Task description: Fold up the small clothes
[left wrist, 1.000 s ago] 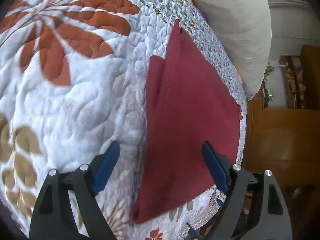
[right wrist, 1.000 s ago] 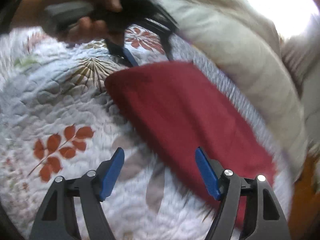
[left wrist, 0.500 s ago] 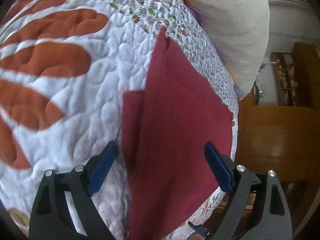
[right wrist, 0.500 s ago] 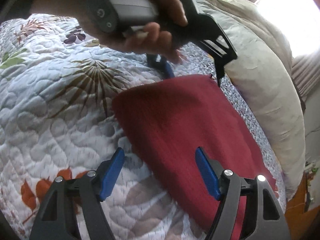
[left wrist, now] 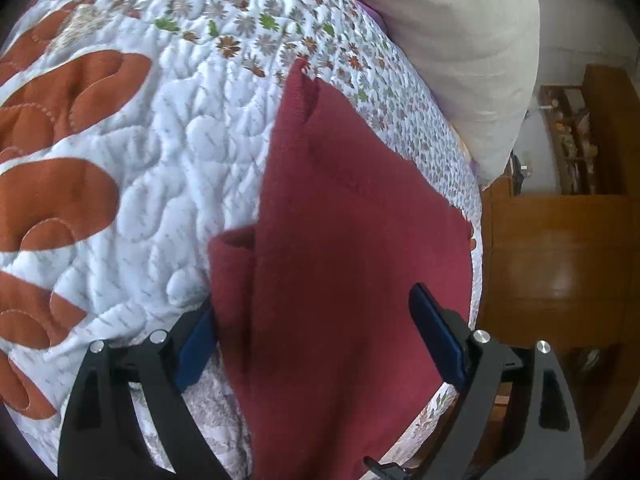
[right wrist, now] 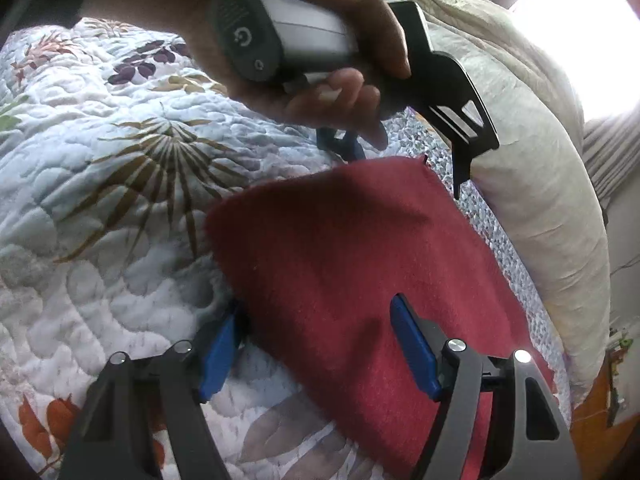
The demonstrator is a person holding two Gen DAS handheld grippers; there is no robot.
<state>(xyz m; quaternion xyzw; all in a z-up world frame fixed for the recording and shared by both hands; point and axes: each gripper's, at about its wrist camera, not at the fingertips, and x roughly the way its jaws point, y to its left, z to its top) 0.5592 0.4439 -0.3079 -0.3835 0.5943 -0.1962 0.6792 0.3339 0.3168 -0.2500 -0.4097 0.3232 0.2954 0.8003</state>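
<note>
The red cloth (left wrist: 352, 264) lies partly folded on the bed (left wrist: 168, 152); both tongs, left (left wrist: 316, 344) and right (right wrist: 320, 354), stand apart over its edge, so more folds remain.

red cloth (left wrist: 352, 280) runs off frame at 6 o'clock; left gripper (right wrist: 404, 164) fingertips partly hidden behind hand (right wrist: 304, 52).

Floral quilted bed (left wrist: 168, 152), cream pillow (left wrist: 452, 40), wooden cabinet (left wrist: 560, 248), bright window (right wrist: 576, 4).

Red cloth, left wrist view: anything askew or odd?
Yes. The red cloth is unevenly folded: a lower layer juts out past the top layer's left edge, near the left tool. No damage visible on the quilt.
</note>
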